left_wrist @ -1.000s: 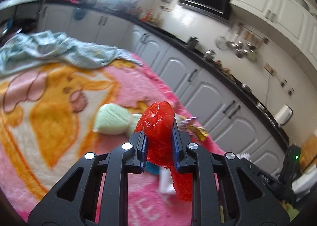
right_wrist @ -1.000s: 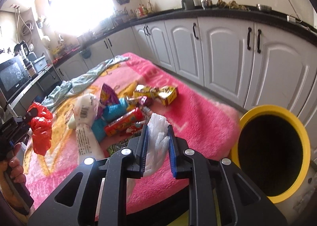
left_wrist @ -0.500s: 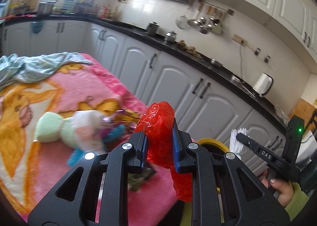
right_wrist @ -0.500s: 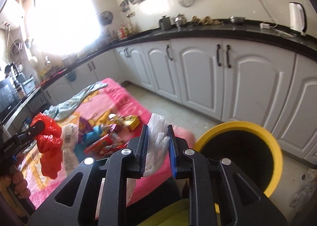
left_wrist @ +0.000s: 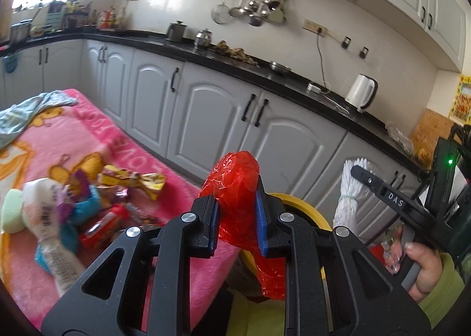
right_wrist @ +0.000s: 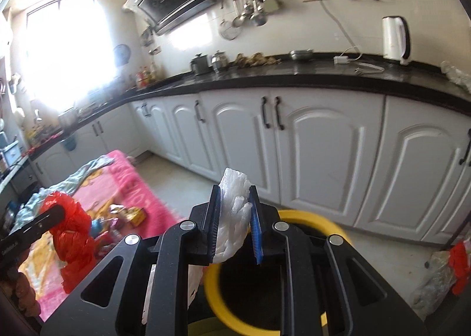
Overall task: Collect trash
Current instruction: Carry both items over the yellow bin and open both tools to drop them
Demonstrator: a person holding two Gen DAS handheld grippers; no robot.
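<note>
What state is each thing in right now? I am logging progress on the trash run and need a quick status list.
Left gripper: shut on the red plastic bag.
Red plastic bag: crumpled, clamped, tail hanging below.
Right gripper: shut on the white foam wrap.
White foam wrap: clamped, lower part dangling.
Yellow-rimmed bin: open, upright, inside dark.
Wrappers: loose, piled on the pink blanket.
Cabinet doors: closed.

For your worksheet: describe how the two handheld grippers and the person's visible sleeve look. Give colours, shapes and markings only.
Both the left gripper and the right gripper are matte black frames with triangular cut-outs, silver round bolts and blue ribbed finger pads. Seen from the left wrist view, the right gripper's arm carries white letters "DAS" and its body a green light. The sleeve is light green.
</note>
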